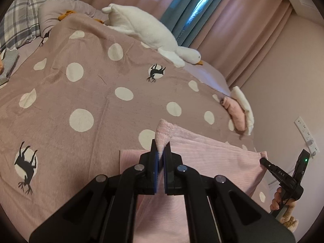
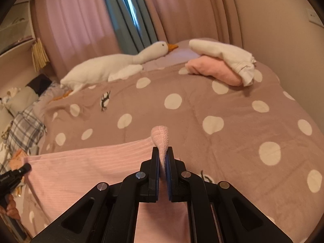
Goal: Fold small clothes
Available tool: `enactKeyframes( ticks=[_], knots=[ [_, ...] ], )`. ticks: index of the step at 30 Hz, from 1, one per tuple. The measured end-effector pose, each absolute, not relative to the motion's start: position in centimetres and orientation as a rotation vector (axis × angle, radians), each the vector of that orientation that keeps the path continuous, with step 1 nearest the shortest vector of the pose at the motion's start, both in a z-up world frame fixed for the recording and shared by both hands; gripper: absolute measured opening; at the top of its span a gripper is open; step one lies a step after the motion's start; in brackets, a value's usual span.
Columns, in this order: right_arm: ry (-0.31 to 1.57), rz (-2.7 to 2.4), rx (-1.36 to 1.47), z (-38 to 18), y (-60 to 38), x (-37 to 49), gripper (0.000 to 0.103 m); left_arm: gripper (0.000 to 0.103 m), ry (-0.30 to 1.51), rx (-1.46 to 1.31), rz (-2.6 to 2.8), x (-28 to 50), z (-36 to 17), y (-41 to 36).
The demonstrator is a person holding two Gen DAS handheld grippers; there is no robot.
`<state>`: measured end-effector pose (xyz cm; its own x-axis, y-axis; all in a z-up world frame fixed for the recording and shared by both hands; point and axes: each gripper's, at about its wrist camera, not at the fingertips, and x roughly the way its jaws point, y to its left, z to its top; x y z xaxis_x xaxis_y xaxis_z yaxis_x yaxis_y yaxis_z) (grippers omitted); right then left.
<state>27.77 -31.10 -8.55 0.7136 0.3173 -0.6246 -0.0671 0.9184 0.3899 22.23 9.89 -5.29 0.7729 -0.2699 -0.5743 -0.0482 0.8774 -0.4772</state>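
A pale pink ribbed knit garment (image 1: pixel 212 158) lies on the dusty-pink polka-dot bedspread (image 1: pixel 91 93) at the bottom of the left wrist view, one corner pinched in the left gripper (image 1: pixel 161 151), the other in the right gripper (image 2: pixel 163 151). Behind it, toward the upper middle, a long white plush goose (image 1: pixel 141 30) lies along the bed's far edge. At right, a folded white cloth (image 2: pixel 224 54) rests on a folded pink cloth (image 2: pixel 214 70). A grey checked pillow (image 1: pixel 18 20) sits upper left.
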Motion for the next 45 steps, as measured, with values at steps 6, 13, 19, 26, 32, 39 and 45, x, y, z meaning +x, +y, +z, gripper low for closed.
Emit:
enactKeyframes(
  ticks=[6, 13, 19, 26, 32, 39, 45],
  knots=[
    [0.812, 0.199, 0.346, -10.6, -29.9, 31.0, 0.008, 0.003, 0.768, -0.49, -0.088, 25.7, -8.1, 10.3],
    [0.912, 0.172, 0.318, -14.1, -28.9, 33.7, 0.008, 0.003, 0.869, -0.506, -0.043, 28.7, -12.0, 10.8],
    [0.969, 0.154, 0.299, -16.3, -28.2, 35.0, 0.008, 0.004, 0.928, -0.503, -0.011, 30.1, -14.4, 10.9],
    [1.015, 0.132, 0.266, -18.2, -27.4, 36.1, 0.008, 0.004, 0.985, -0.503, 0.016, 30.9, -16.6, 11.3],
    [1.065, 0.104, 0.244, -19.8, -27.0, 36.6, 0.008, 0.008, 1.021, -0.511, 0.035, 31.1, -18.0, 11.7],
    [1.102, 0.077, 0.245, -21.1, -26.9, 36.9, 0.008, 0.012, 1.045, -0.507, 0.054, 31.2, -19.0, 11.8],
    [1.114, 0.057, 0.236, -21.8, -26.6, 37.1, 0.007, 0.013, 1.041, -0.472, 0.078, 31.3, -19.3, 11.0]
  ],
)
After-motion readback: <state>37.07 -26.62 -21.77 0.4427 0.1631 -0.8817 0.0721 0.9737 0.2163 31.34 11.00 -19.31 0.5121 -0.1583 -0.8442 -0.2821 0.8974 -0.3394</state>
